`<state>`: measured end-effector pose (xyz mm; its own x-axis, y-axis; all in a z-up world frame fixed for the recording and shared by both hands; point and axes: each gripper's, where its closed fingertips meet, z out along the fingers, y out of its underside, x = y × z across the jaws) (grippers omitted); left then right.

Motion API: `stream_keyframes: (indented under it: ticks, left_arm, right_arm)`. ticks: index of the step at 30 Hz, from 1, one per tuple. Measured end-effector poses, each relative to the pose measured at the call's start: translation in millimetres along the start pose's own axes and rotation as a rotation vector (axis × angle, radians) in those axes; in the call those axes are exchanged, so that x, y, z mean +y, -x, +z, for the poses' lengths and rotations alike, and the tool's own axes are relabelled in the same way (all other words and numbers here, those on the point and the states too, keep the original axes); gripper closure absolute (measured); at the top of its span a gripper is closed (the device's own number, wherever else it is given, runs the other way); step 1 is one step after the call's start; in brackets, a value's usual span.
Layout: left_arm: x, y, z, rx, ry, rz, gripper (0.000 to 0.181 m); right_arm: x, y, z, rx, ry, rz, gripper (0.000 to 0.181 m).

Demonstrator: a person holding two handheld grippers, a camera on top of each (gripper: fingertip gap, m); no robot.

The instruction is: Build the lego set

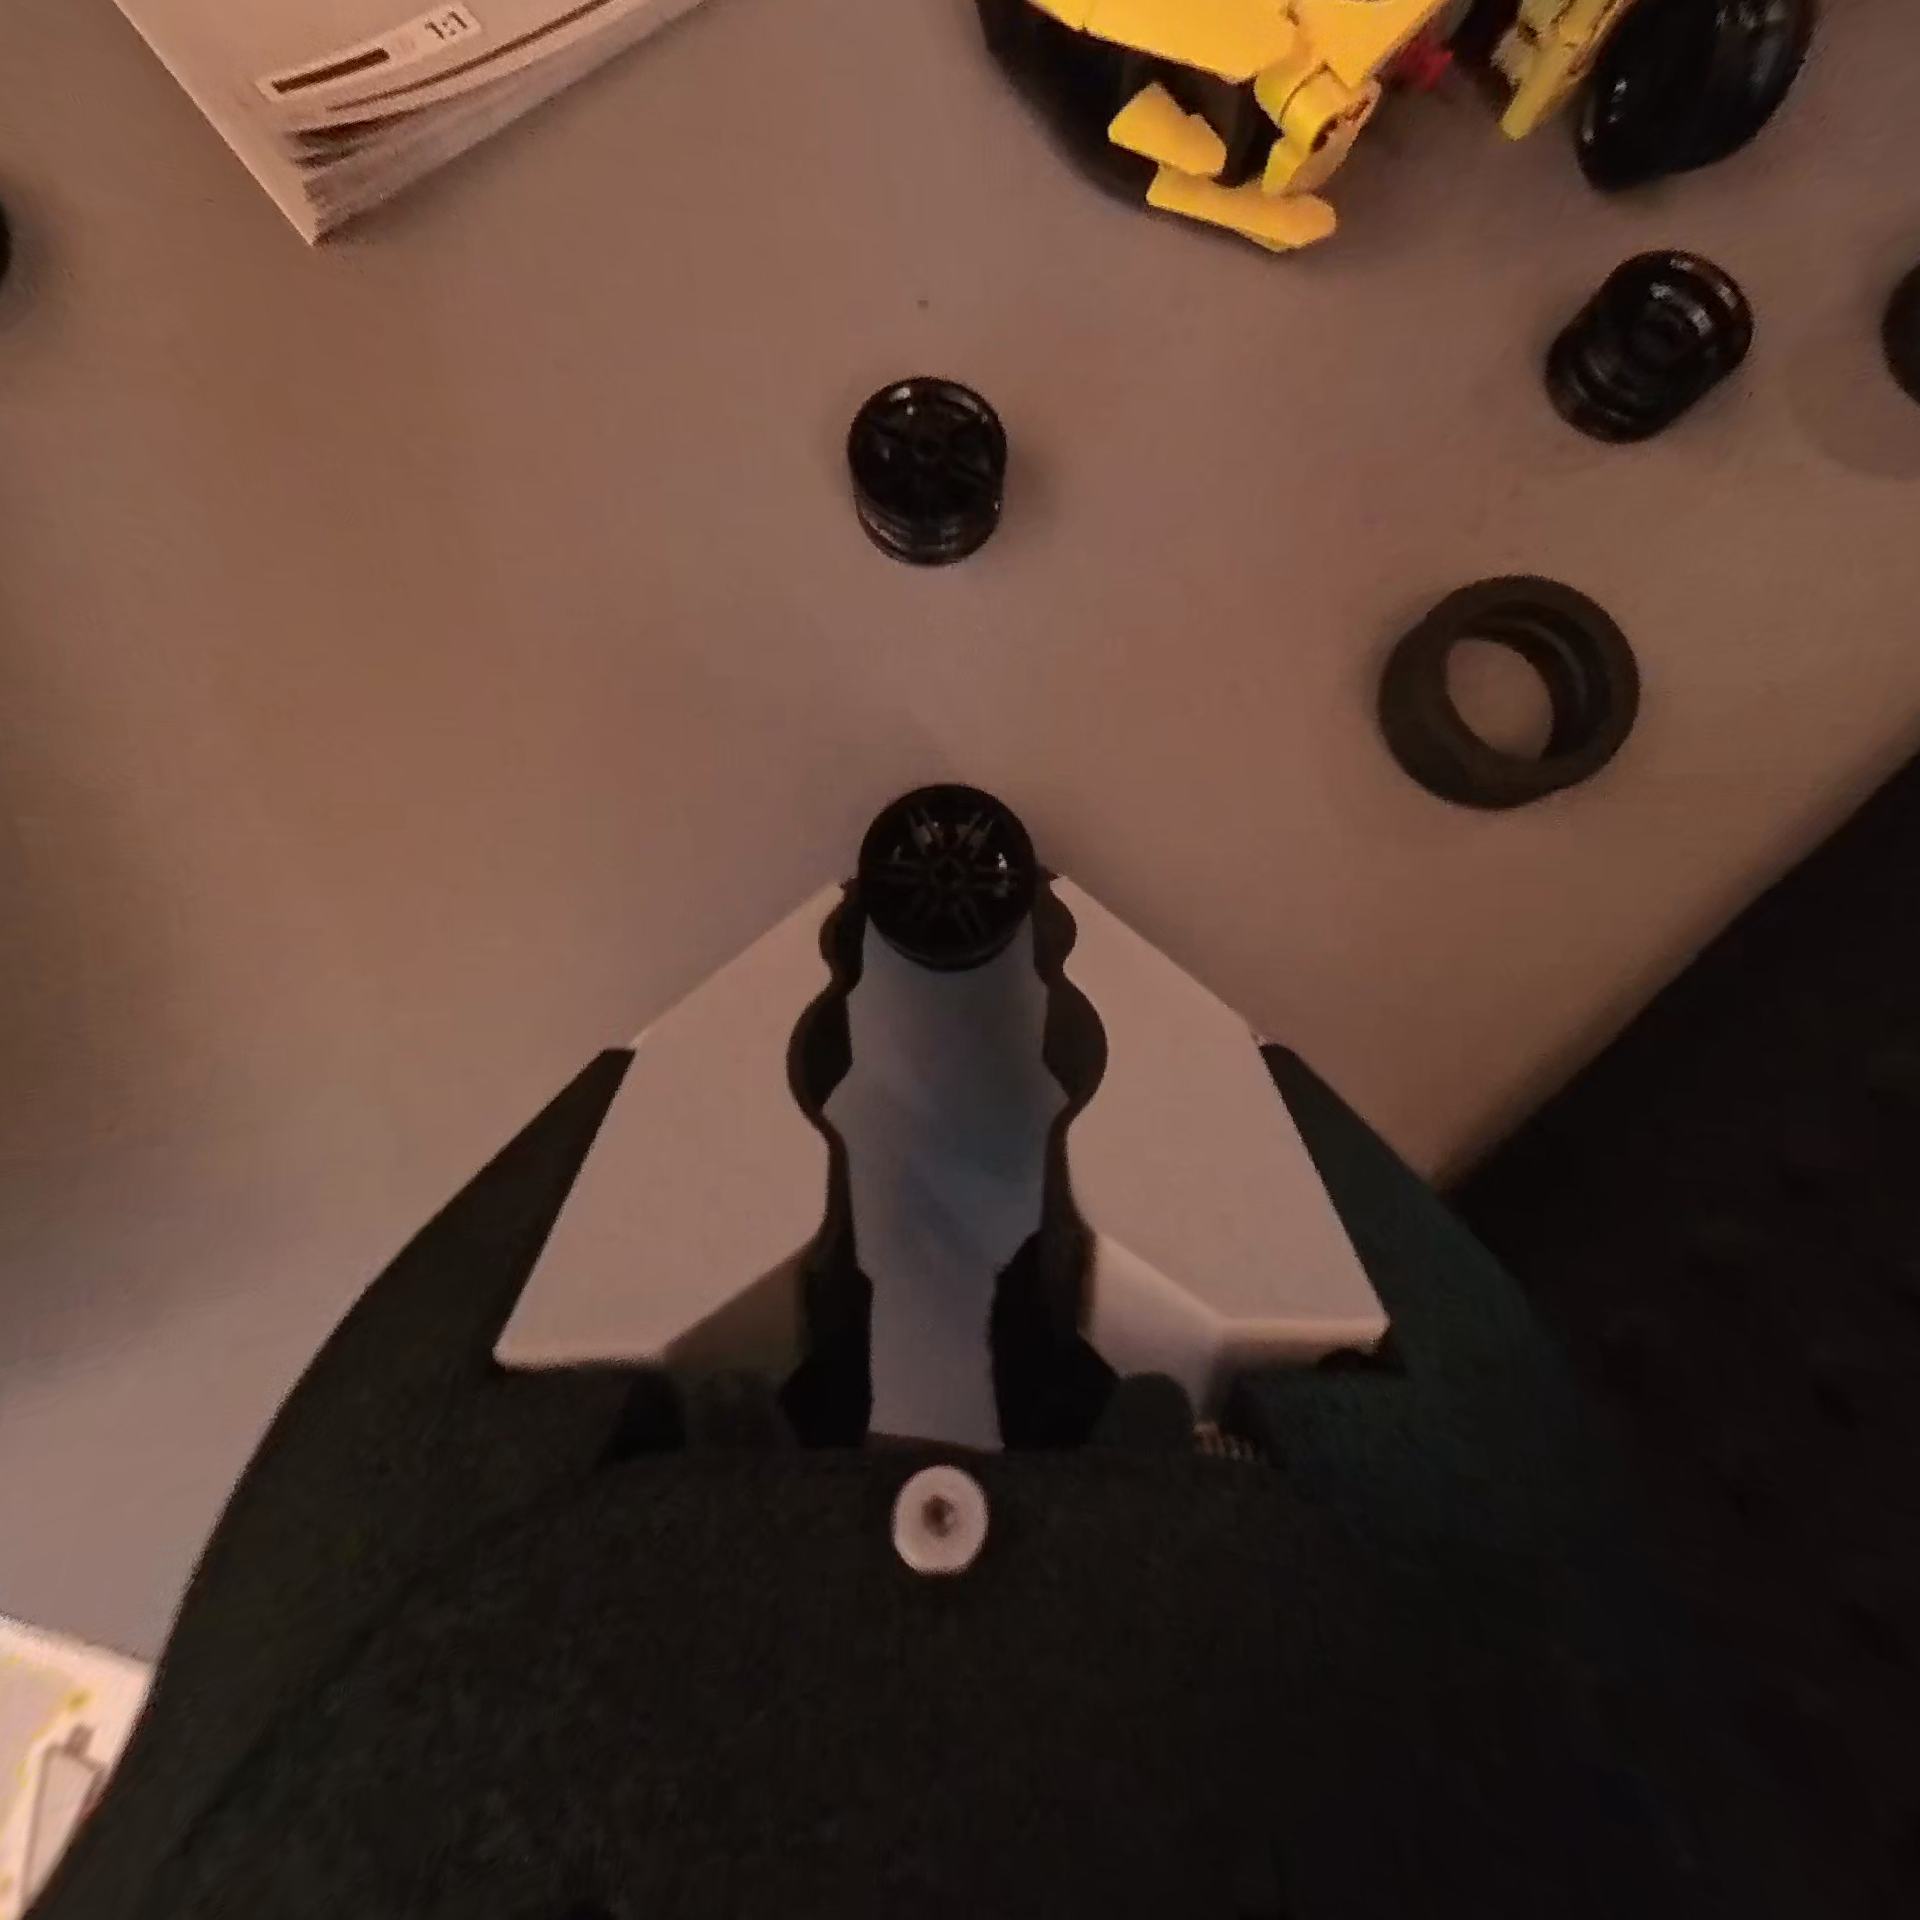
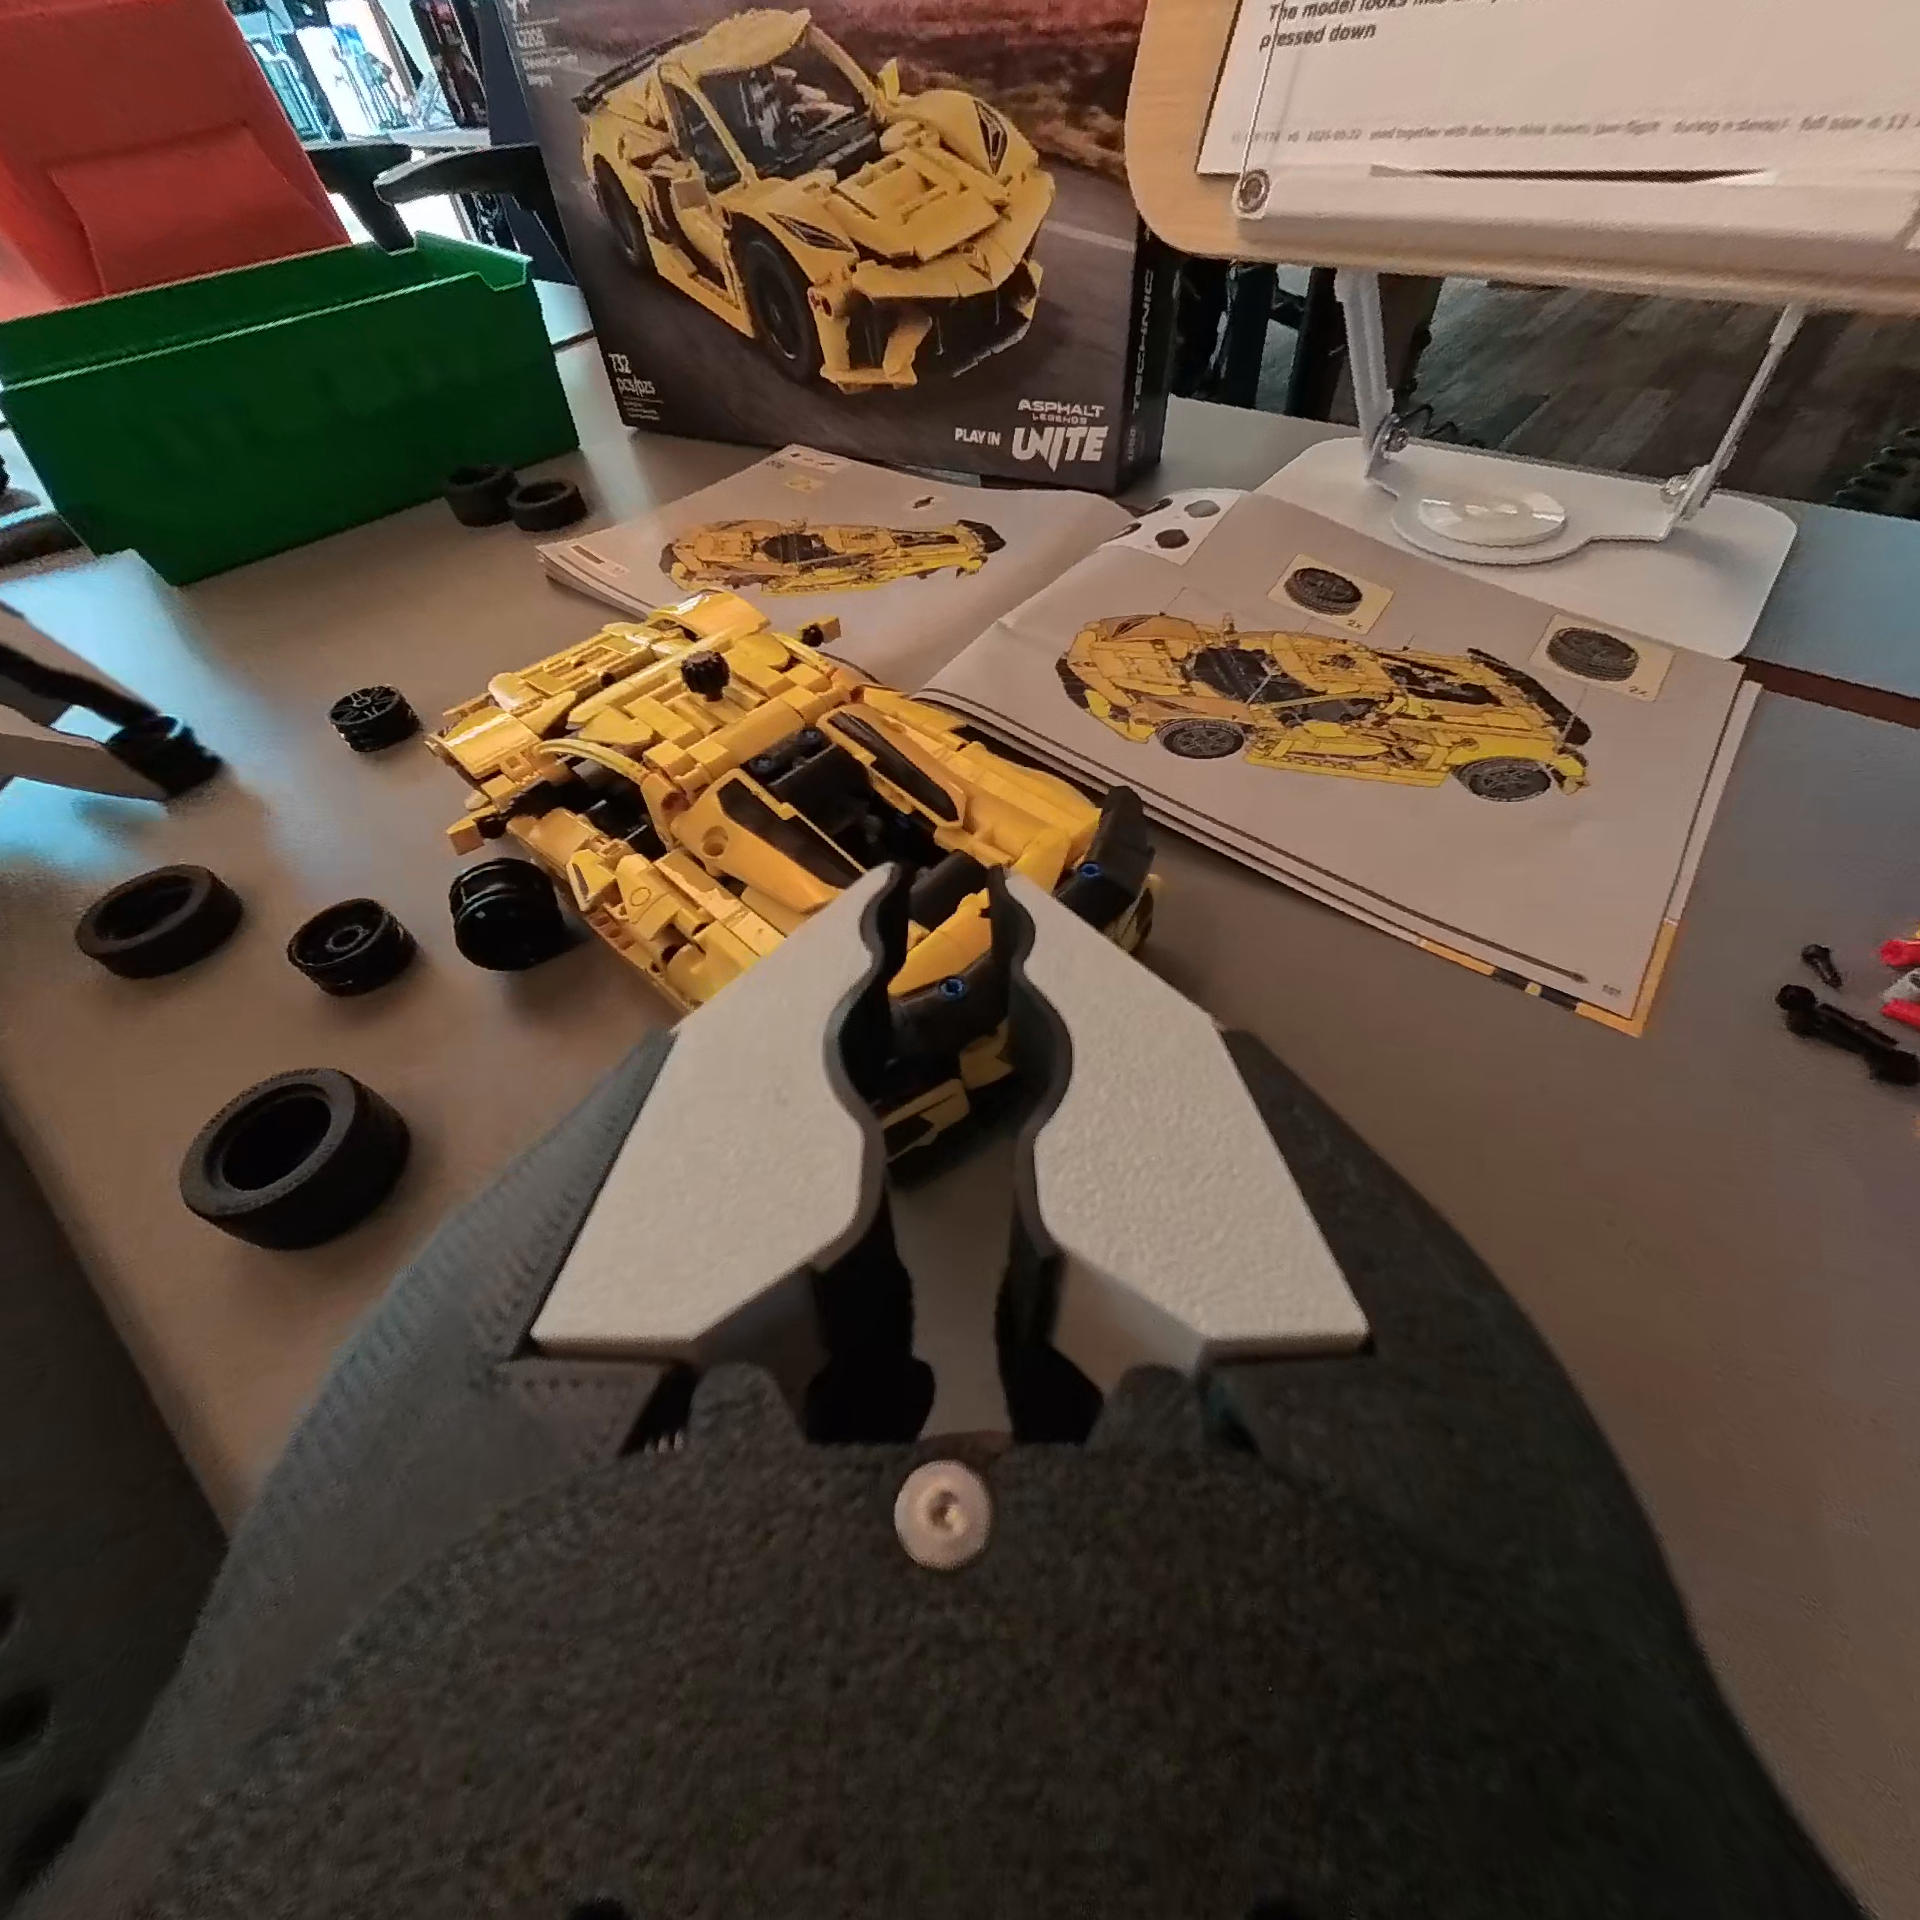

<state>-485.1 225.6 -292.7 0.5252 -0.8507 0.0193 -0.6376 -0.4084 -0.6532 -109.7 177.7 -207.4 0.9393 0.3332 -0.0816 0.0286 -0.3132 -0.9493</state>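
Observation:
My left gripper (image 1: 948,894) points down at the grey table (image 1: 416,623) and is shut on a black wheel rim (image 1: 945,878) held at its fingertips. It also shows at the far left of the right wrist view (image 2: 156,743). Two more rims (image 1: 928,468) (image 1: 1647,343) and a black tyre (image 1: 1507,691) lie beyond it. The yellow Lego car (image 2: 748,790) lies mid-table without wheels. My right gripper (image 2: 943,888) sits over the car's near end, jaws narrowly apart around a black and yellow part, apparently gripping it.
Loose tyres (image 2: 158,920) (image 2: 296,1158) and rims (image 2: 351,945) (image 2: 509,914) (image 2: 374,717) lie left of the car. An open instruction booklet (image 2: 1351,727), the set's box (image 2: 862,239), a green bin (image 2: 281,405), a white stand (image 2: 1507,520) and small parts (image 2: 1849,997) surround it.

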Motion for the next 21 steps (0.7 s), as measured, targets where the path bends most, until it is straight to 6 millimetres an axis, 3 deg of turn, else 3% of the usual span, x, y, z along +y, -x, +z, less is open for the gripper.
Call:
stream_keyframes:
  ticks: [2, 4, 6, 7, 9, 12, 16, 21]
  left_arm:
    - [-6, 0, -8, -0.048, -0.023, 0.008, 0.142]
    - [-44, -10, -22, -0.076, -0.186, 0.008, 0.139]
    - [-88, -38, -37, -0.033, -0.388, -0.019, 0.14]
    - [-102, -60, -33, 0.017, -0.42, -0.049, 0.14]
    - [-93, -110, 2, 0.129, -0.235, 0.001, 0.139]
    - [-75, -134, 45, 0.032, -0.03, 0.129, 0.127]
    - [-82, -127, 62, -0.132, -0.037, 0.21, 0.128]
    - [-86, -133, 73, -0.054, -0.027, 0.161, 0.129]
  right_arm:
    - [1, 0, 0, 0.003, 0.004, -0.005, 0.167]
    - [1, 0, 0, 0.007, 0.007, -0.008, 0.167]
    - [2, 0, 1, 0.009, 0.01, -0.011, 0.167]
    - [2, 0, 1, 0.01, 0.012, -0.014, 0.167]
    - [3, 0, 1, 0.011, 0.014, -0.02, 0.167]
    - [2, 1, 1, 0.008, 0.013, -0.022, 0.167]
    - [2, 2, 0, 0.006, 0.009, -0.021, 0.167]
    - [1, 2, 0, 0.004, 0.007, -0.021, 0.167]
